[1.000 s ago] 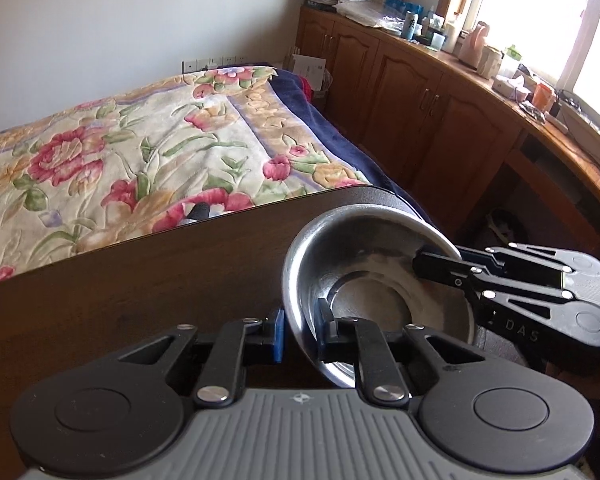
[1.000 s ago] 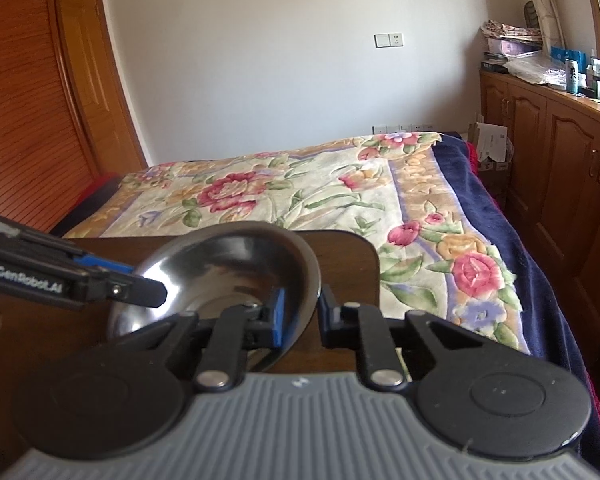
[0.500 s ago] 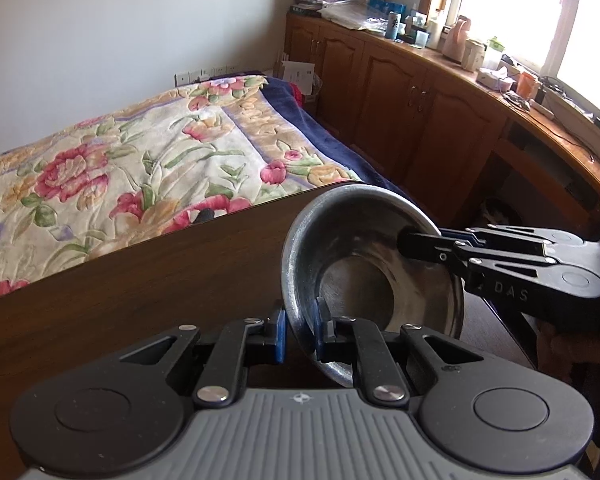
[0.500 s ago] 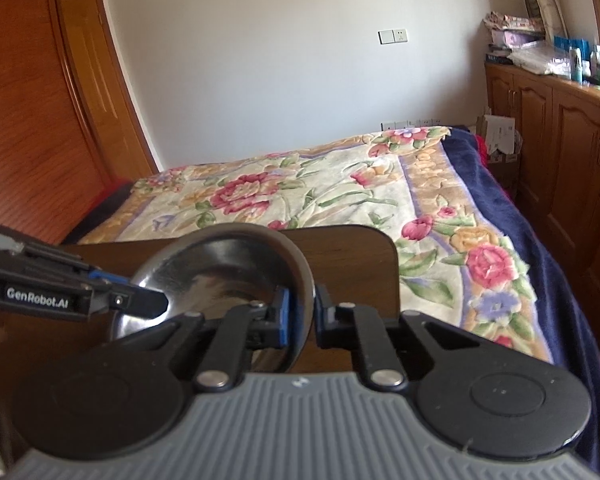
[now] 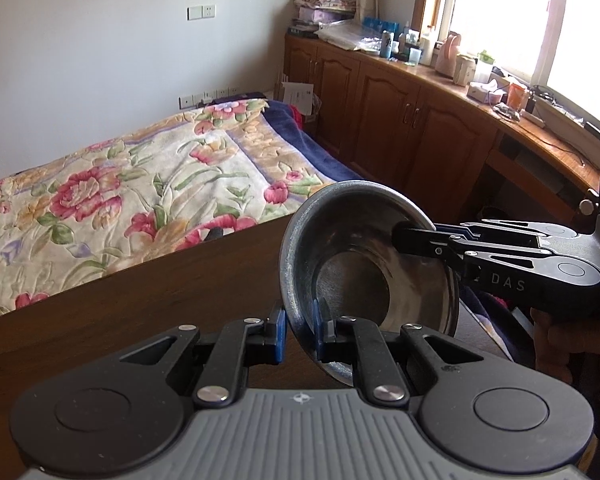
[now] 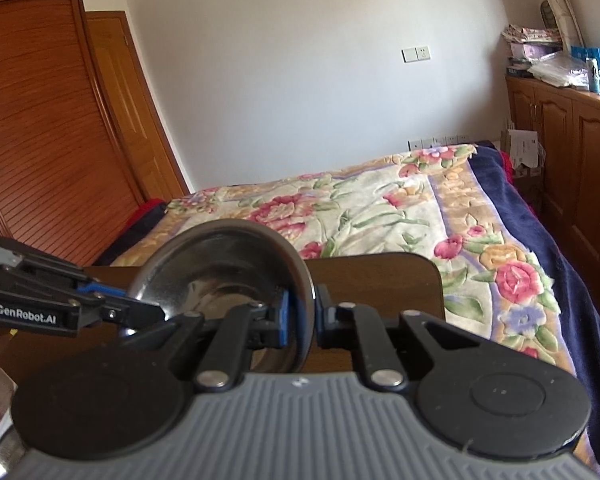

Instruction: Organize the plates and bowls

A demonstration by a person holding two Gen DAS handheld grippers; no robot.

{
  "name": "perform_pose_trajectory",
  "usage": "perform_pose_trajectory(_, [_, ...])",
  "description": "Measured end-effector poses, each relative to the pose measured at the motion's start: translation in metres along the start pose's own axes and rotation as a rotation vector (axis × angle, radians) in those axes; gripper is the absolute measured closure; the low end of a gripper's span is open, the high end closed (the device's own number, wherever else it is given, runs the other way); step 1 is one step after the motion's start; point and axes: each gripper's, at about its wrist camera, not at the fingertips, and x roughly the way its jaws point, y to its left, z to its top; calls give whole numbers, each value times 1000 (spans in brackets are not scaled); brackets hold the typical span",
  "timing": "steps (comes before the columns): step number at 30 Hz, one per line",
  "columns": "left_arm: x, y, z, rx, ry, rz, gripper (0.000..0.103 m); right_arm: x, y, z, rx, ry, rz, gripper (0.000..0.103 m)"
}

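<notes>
Bowl (image 5: 364, 264) rim clamped btwn L gripper (image 5: 298, 334) & R gripper (image 6: 300, 322).

Daylight enters through the window (image 5: 540, 16), far right beyond the jaws, blown out to white. Room evenly bright. Fisheye bending at edges; dark corners. Focus sharp; soft reflections inside the steel bowl (image 5: 352, 256).

Dark wooden table (image 5: 148, 292), bare; floral bedspread (image 5: 132, 184) on bed beyond.

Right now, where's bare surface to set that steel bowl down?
Dark wooden tabletop is bare left of the round steel bowl, up to the floral bedspread. Crowded: the cluttered wooden counter under the window.
</notes>
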Motion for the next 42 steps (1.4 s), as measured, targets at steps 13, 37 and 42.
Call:
perform_pose_trajectory(13, [-47, -9, -23, -3, -50, -16, 88, -35, 23, 4, -40, -34, -13, 88])
perform_pose_trajectory(37, [-107, -11, -81, -17, -104, -40, 88, -78, 75, -20, -109, -39, -37, 88])
perform_pose_trajectory(42, [-113, -13, -88, -15, -110, -40, 88, -85, 84, -25, -120, -38, -44, 88])
